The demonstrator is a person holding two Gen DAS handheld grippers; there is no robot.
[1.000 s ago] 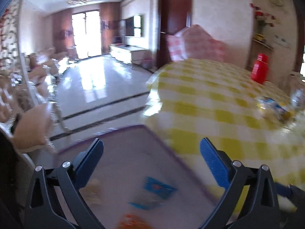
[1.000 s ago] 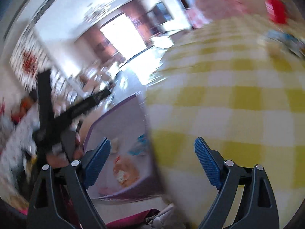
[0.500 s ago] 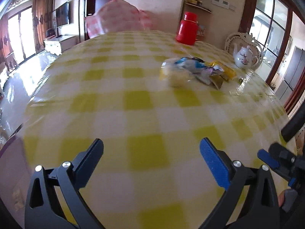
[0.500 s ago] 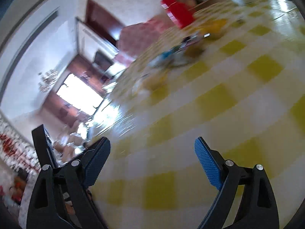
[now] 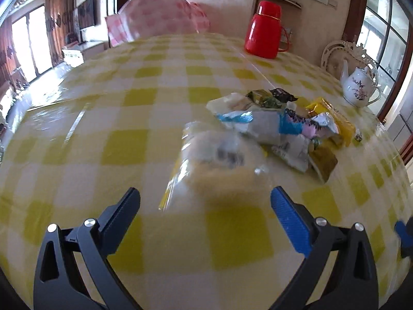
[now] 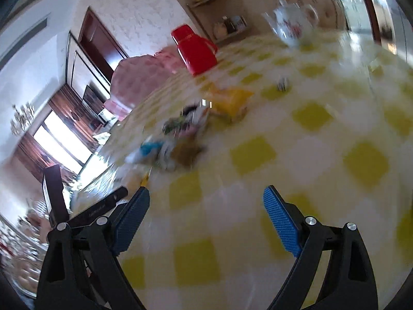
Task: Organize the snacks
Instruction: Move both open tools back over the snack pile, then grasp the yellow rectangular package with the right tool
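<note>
I counted one heap of snack packets point(image 5: 278, 126) on the one tabletop point(image 5: 144, 103); blur and overlap kept me from an exact tally, though at least six wrappers showed. One clear bag of pale snacks point(image 5: 219, 160) lay nearest me. One yellow packet point(image 5: 333, 121) sat at the heap's far side. One red thermos point(image 5: 265, 29), one white teapot point(image 5: 360, 87). Two tongs were mine: left tongs point(image 5: 205, 208), right tongs point(image 6: 206, 210), each gaping wide with nothing between.
</note>
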